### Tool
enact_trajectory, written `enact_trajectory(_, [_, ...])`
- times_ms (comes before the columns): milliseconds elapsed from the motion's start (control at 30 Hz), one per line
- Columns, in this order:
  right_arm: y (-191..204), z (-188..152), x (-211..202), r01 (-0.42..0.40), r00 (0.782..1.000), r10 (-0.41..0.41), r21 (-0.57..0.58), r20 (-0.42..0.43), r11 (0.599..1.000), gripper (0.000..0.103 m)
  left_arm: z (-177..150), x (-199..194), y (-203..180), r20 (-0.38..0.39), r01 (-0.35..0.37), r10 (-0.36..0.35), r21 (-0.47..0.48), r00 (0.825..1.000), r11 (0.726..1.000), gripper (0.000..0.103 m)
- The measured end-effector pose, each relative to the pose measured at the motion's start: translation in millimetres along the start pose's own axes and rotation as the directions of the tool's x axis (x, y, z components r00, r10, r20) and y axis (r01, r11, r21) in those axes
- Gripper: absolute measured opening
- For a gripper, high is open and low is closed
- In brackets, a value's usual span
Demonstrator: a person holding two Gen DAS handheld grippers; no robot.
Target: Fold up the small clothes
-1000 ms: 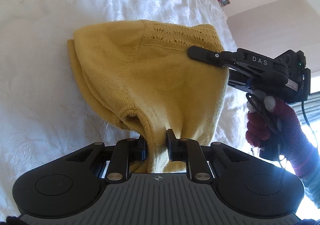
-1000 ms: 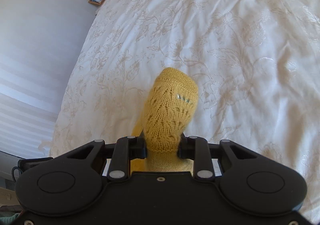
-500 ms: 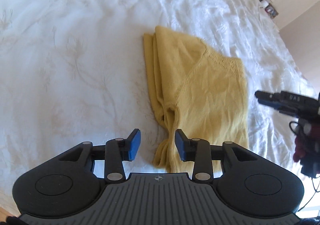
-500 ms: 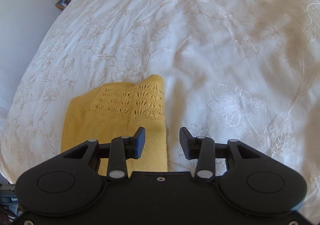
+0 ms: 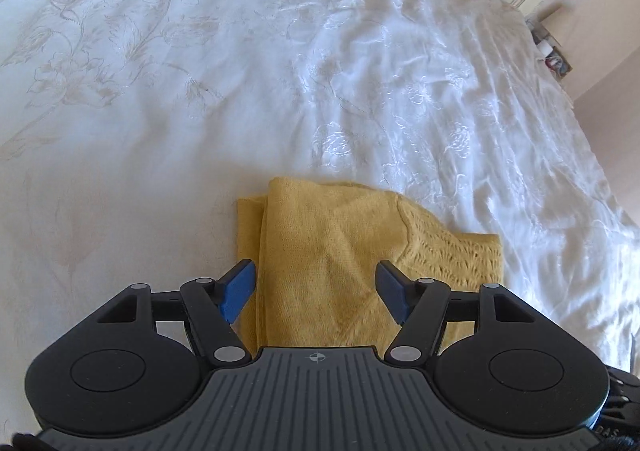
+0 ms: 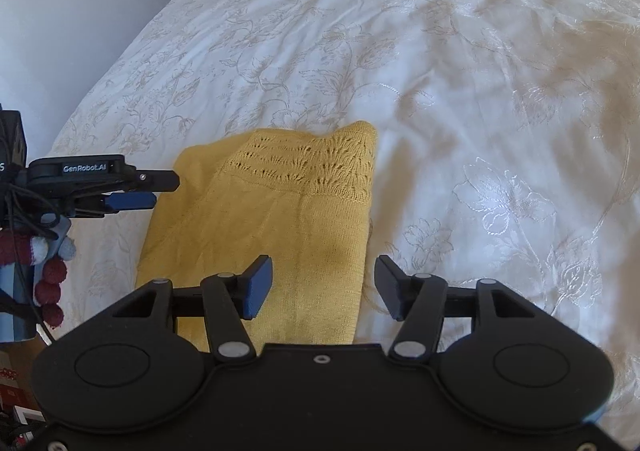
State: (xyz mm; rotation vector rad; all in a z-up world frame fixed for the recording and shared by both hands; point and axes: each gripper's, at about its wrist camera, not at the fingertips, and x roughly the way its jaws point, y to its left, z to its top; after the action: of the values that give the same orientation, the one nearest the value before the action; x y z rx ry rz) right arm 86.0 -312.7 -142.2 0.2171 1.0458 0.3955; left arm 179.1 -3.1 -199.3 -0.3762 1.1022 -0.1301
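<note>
folded yellow sweater (image 5: 340, 251) lies on the bed (image 5: 200, 91) at twelve o'clock of both claws, left claw (image 5: 316, 287) and right claw (image 6: 322, 287), each released and opening.

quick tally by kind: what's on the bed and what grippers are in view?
Folded mustard-yellow knit garment: 1
White embroidered bedspread: 1
Black two-finger grippers with blue pads: 2, left gripper and right gripper, both opening, gripping nothing
Total: 4

Knit top (image 5: 336, 251), mustard yellow: folded into a flat, roughly rectangular bundle, lying on the white embroidered bedspread (image 5: 200, 91). Openwork lace band (image 6: 312, 167) across one end; plain fine knit elsewhere. Layered fold edges show along one long side.
</note>
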Motion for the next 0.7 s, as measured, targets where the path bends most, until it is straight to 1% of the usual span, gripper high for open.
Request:
enact_trajectory(100, [2,3,1,-0.012,1.0,0.012,-0.006,-0.001,1.0,0.062,9,18,2,-0.057,-0.015,0.014,-0.015,0.998,1.0,0.063])
enact_trajectory(133, [2,4,2,-0.012,1.0,0.012,-0.011,-0.002,1.0,0.062,10,23,4,-0.071,-0.014,0.012,-0.025,0.997,1.0,0.056])
enact_trajectory(167, [3,6,4,-0.01,1.0,0.01,-0.02,-0.003,1.0,0.062,10,26,5,-0.071,-0.007,0.004,-0.032,0.997,0.999,0.035])
enact_trajectory(200, [5,7,6,-0.008,1.0,0.008,-0.029,-0.004,1.0,0.062,9,25,8,-0.058,0.002,-0.005,-0.041,0.998,0.999,0.023])
enact_trajectory(233, [6,8,7,-0.008,1.0,0.008,-0.037,-0.006,0.999,0.062,8,23,9,-0.044,-0.002,0.0,-0.047,0.999,0.999,0.017])
enact_trajectory(300, [8,12,9,-0.009,1.0,0.009,-0.051,-0.006,0.999,0.062,4,17,11,-0.027,-0.041,0.04,-0.055,0.999,0.998,0.017])
enact_trajectory(367, [11,17,12,-0.017,1.0,0.017,-0.07,-0.001,0.997,0.062,0,14,12,-0.02,-0.077,0.076,-0.026,0.997,0.997,0.016])
enact_trajectory(433, [15,23,16,-0.02,1.0,0.021,-0.095,0.005,0.995,0.062,-2,13,15,-0.018,-0.088,0.088,-0.002,0.996,0.996,0.017])
enact_trajectory(500, [16,30,24,-0.019,1.0,0.02,-0.111,0.01,0.994,0.062,0,12,20,-0.021,-0.094,0.093,-0.012,0.995,0.996,0.019])
enact_trajectory(533, [17,35,29,-0.013,1.0,0.014,-0.113,0.005,0.993,0.062,1,11,22,-0.02,-0.104,0.104,-0.023,0.994,0.994,0.022])
enact_trajectory(567, [16,41,37,0.001,1.0,-0.001,-0.115,-0.001,0.993,0.062,2,11,23,-0.02,-0.115,0.114,-0.029,0.993,0.993,0.029])
enact_trajectory(633, [14,50,53,0.034,0.999,-0.035,-0.114,-0.01,0.993,0.062,2,12,25,-0.026,-0.133,0.132,-0.027,0.991,0.991,0.036])
enact_trajectory(700, [8,57,72,0.075,0.996,-0.08,-0.103,-0.048,0.992,0.062,1,14,26,-0.026,-0.143,0.143,-0.01,0.989,0.99,0.042])
